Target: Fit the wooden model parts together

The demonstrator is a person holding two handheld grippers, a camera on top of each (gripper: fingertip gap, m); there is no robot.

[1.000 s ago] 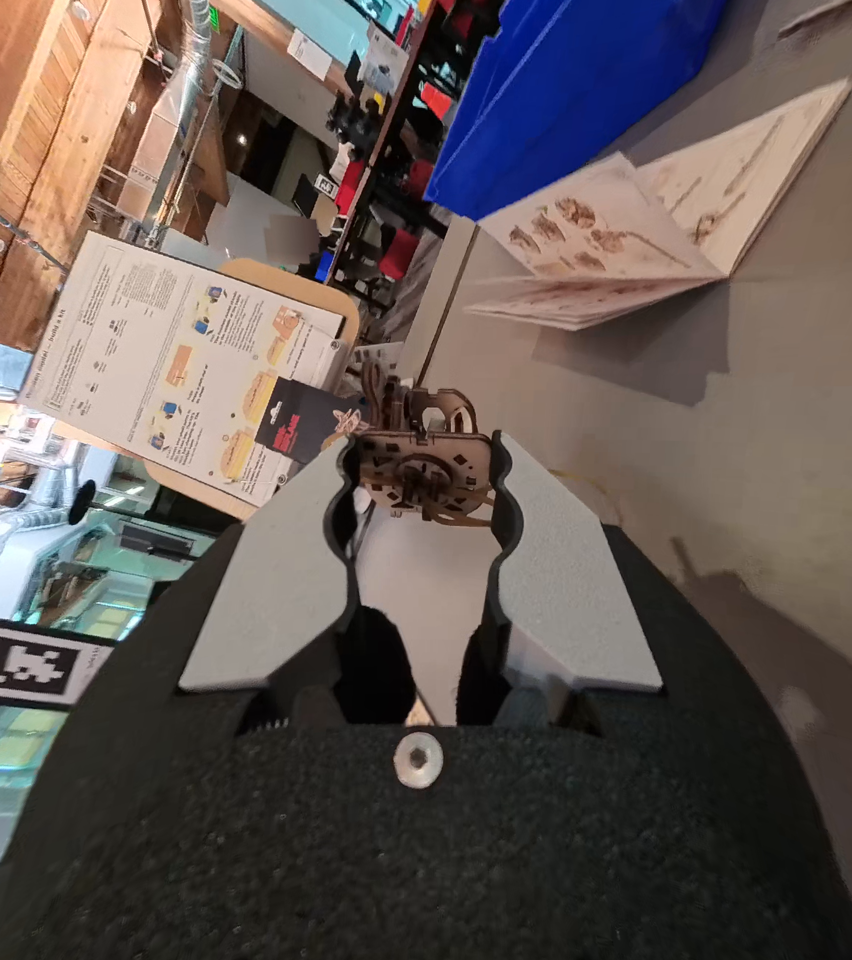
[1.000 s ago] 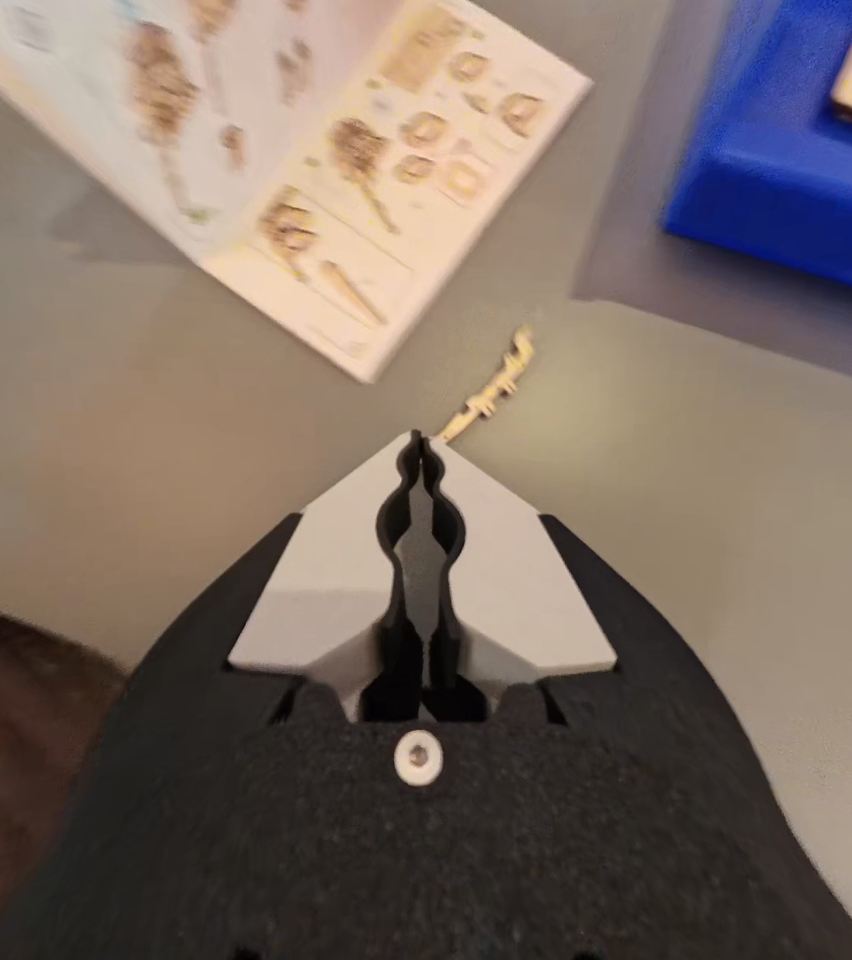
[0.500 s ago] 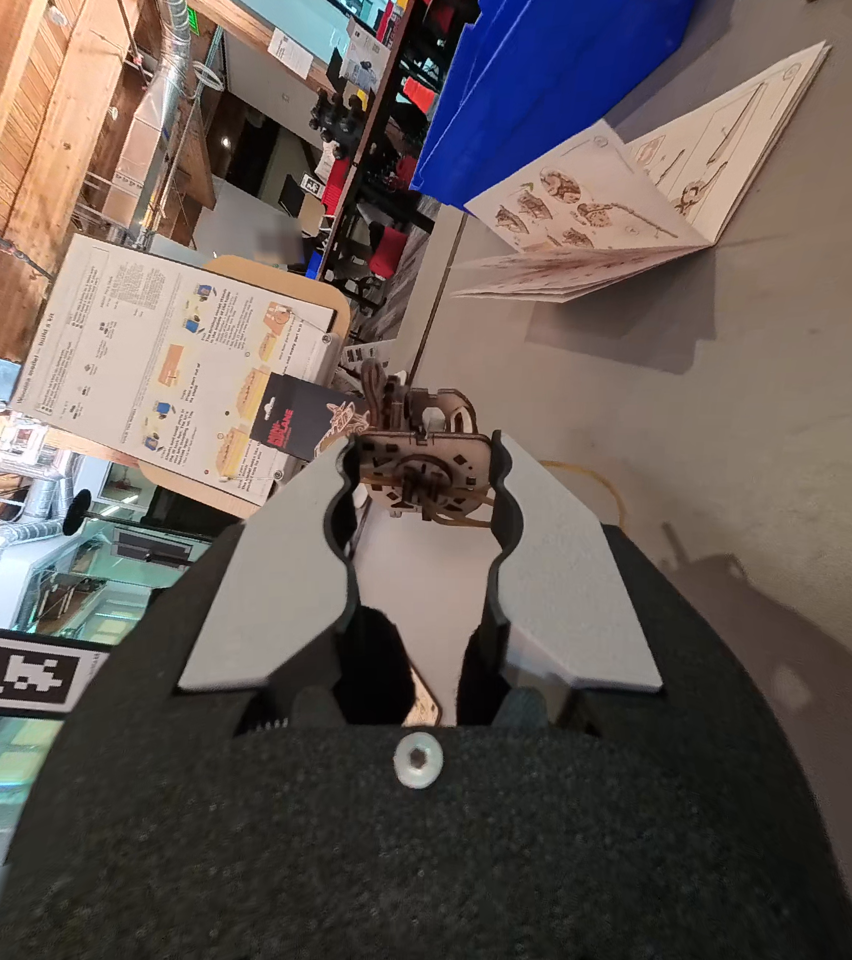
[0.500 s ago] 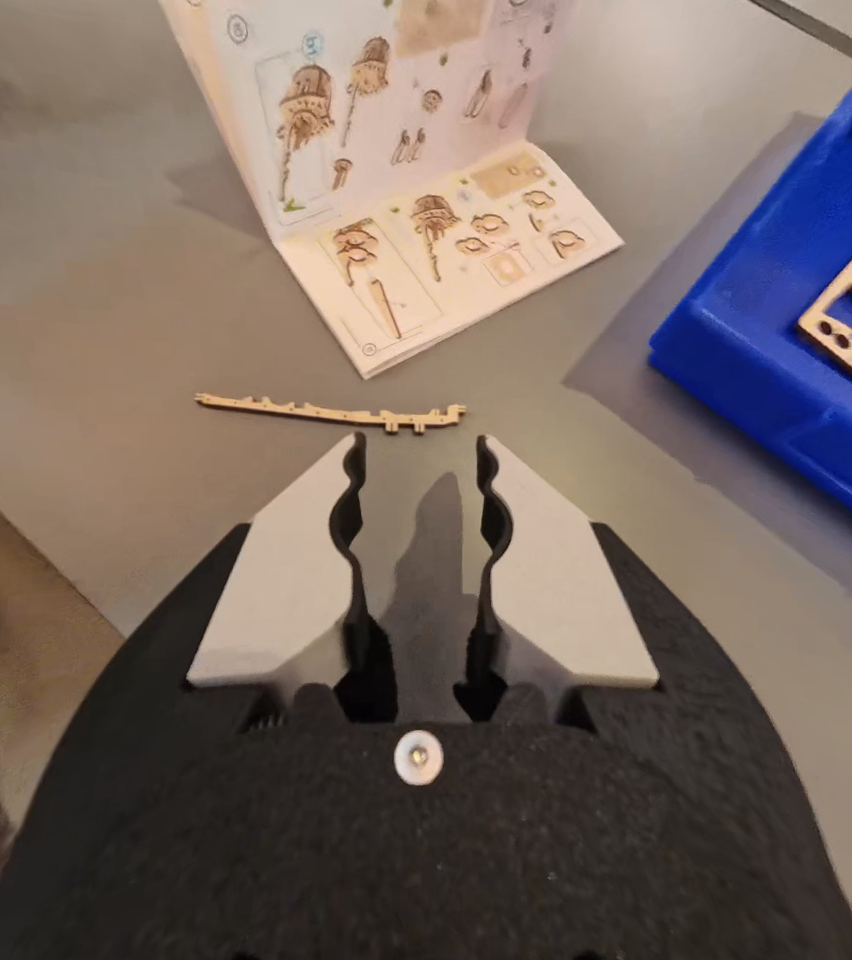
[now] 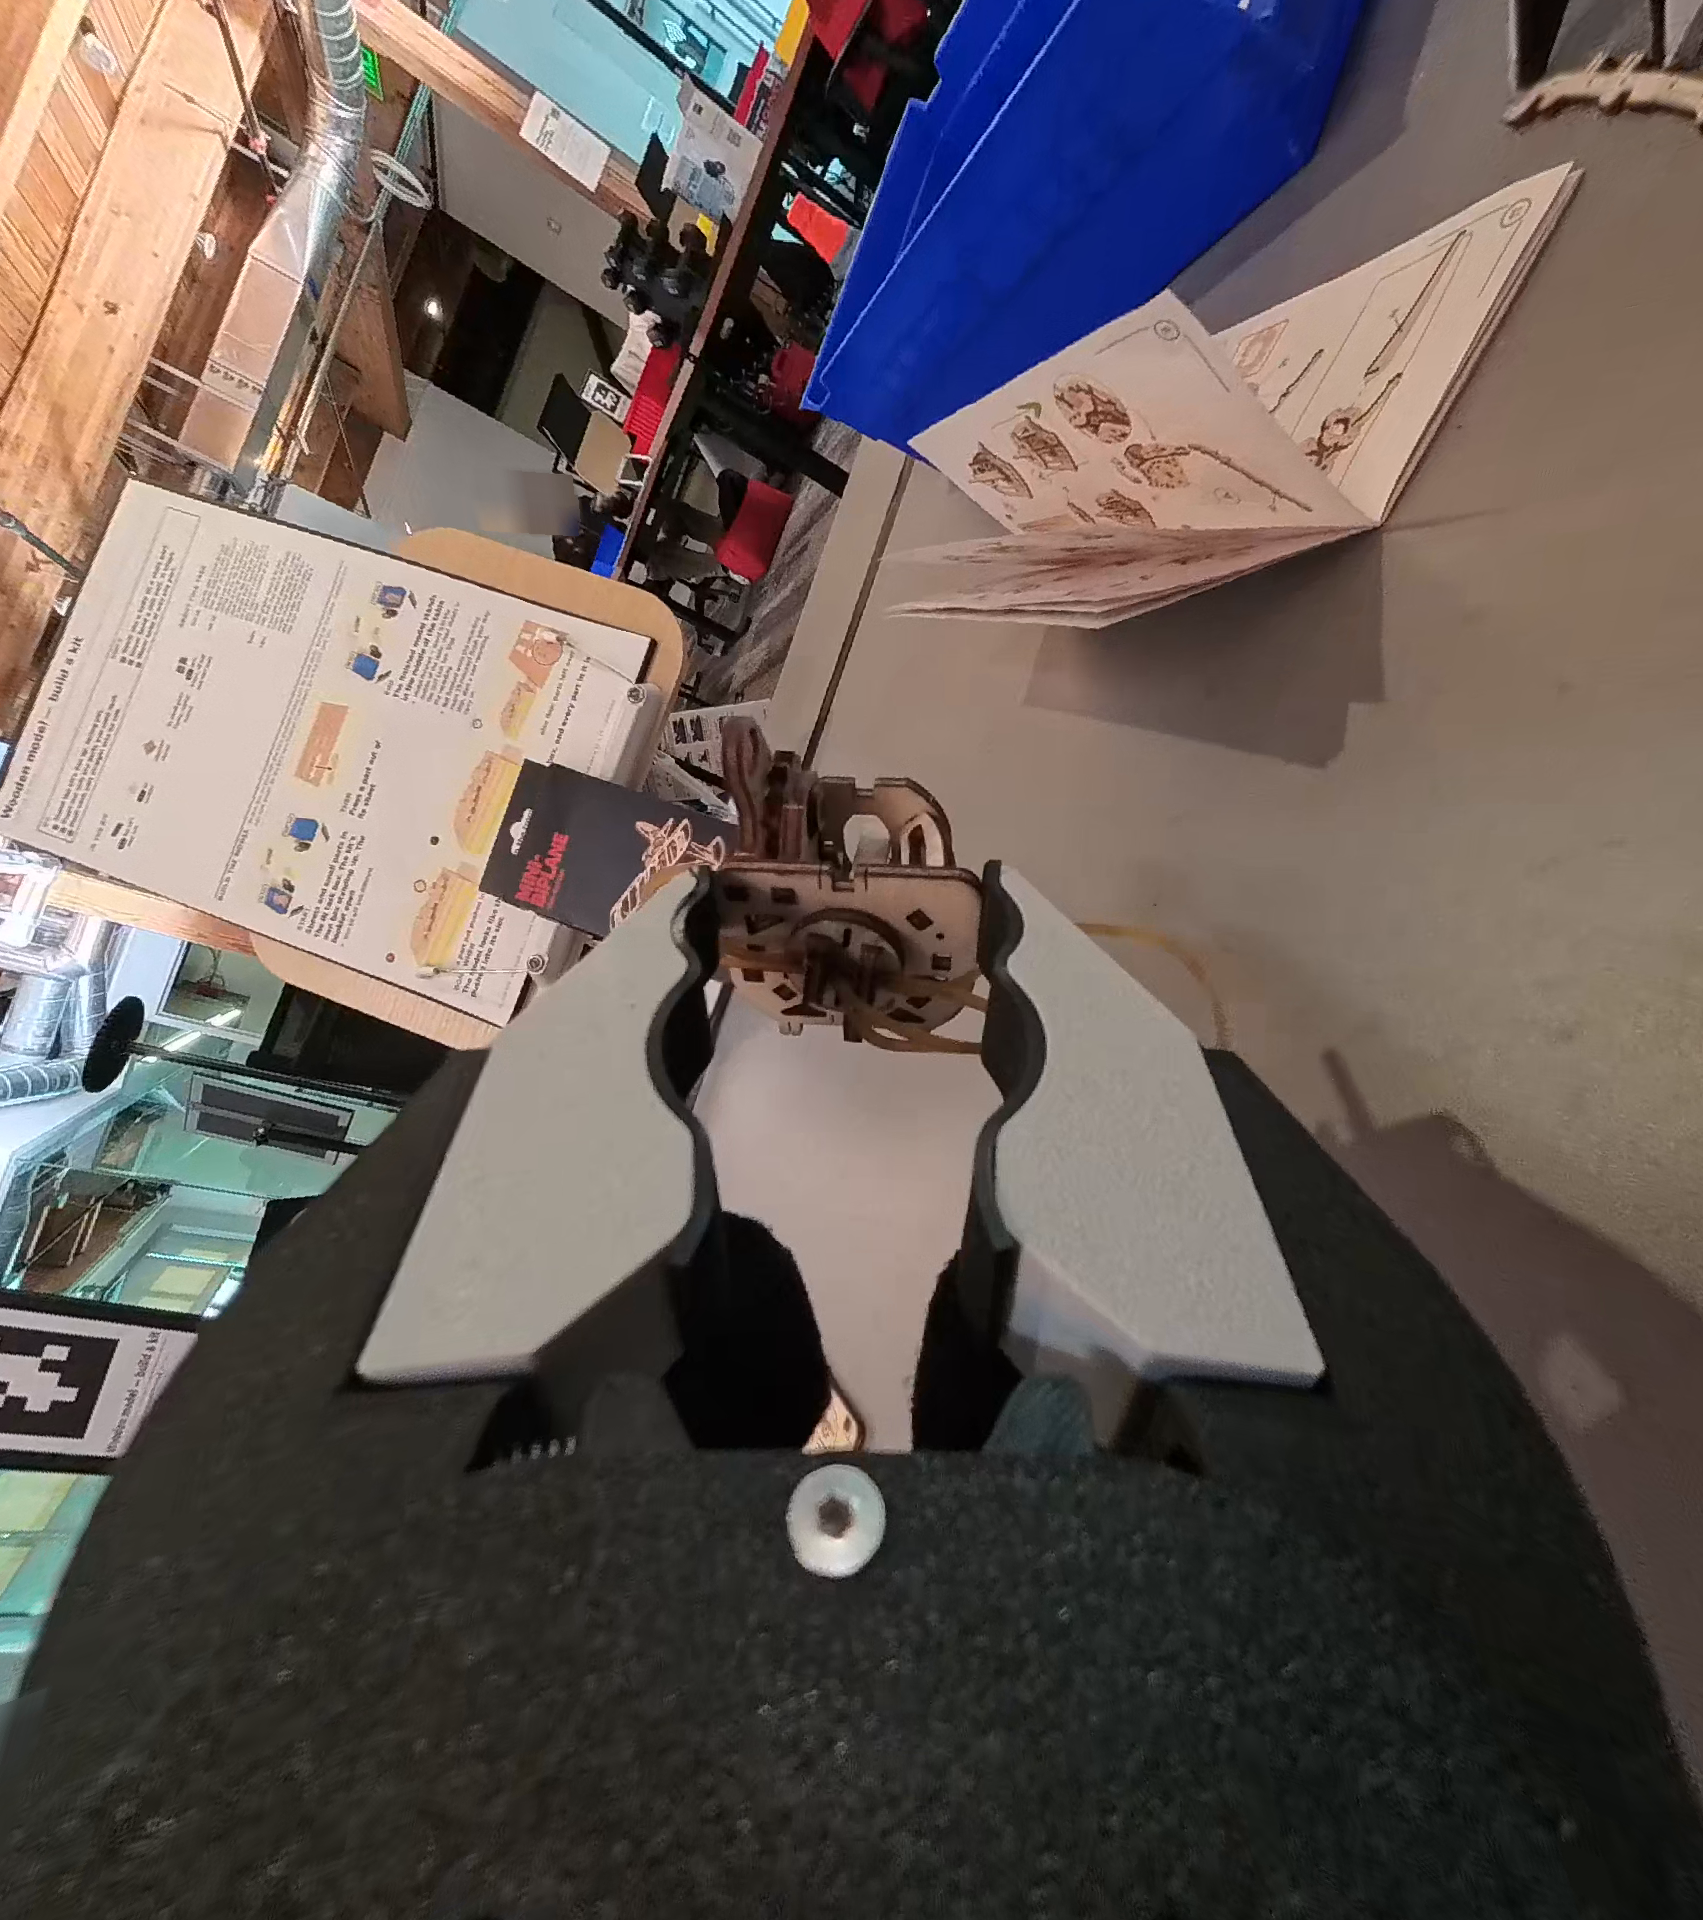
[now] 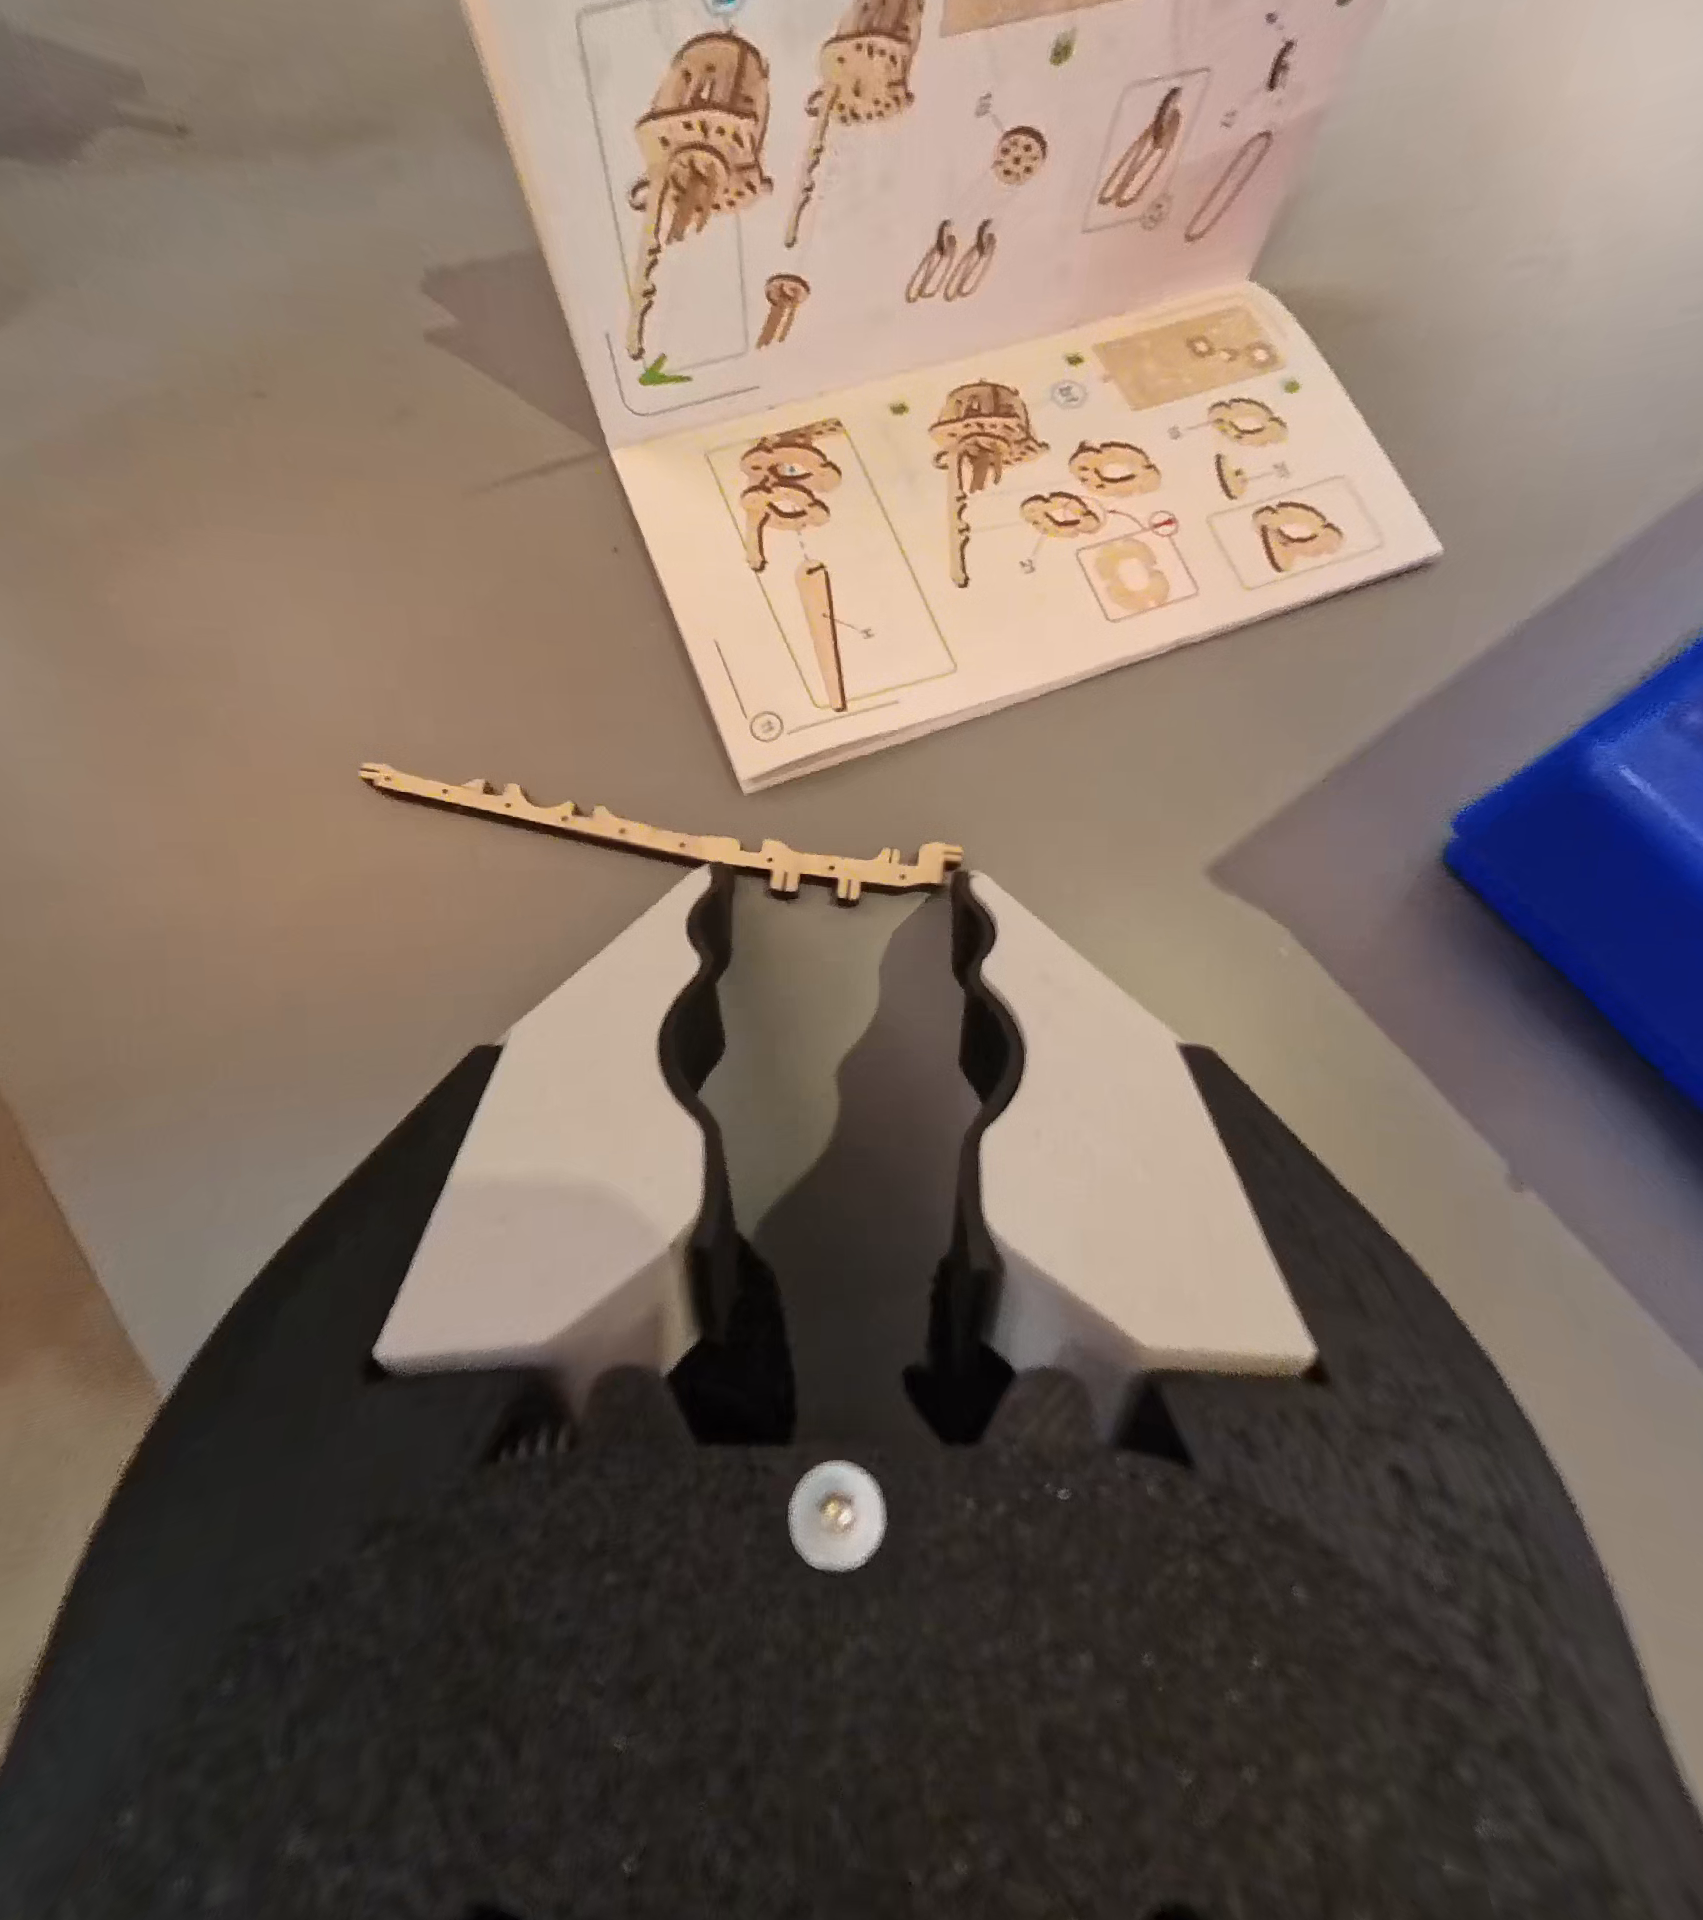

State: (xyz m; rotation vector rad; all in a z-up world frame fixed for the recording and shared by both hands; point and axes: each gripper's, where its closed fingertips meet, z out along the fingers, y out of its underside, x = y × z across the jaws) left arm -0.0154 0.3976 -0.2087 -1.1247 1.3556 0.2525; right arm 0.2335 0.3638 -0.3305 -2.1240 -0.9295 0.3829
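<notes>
Left gripper [image 5: 842,914] clamps perforated brown wooden model [image 5: 847,940], right gripper [image 6: 836,883] spread apart at notched thin strip [image 6: 660,836] on grey tabletop [image 6: 203,582]; cluttered workshop behind.

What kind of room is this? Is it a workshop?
Probably a workshop or maker space: wooden ceiling beams with metal ducting, storage shelves behind, and a grey worktable holding a blue bin and instruction booklet.

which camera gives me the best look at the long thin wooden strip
The right wrist view: the whole wooden strip lies flat on the grey table, just past the open right gripper. The left wrist view shows only part, at its top edge.
</notes>
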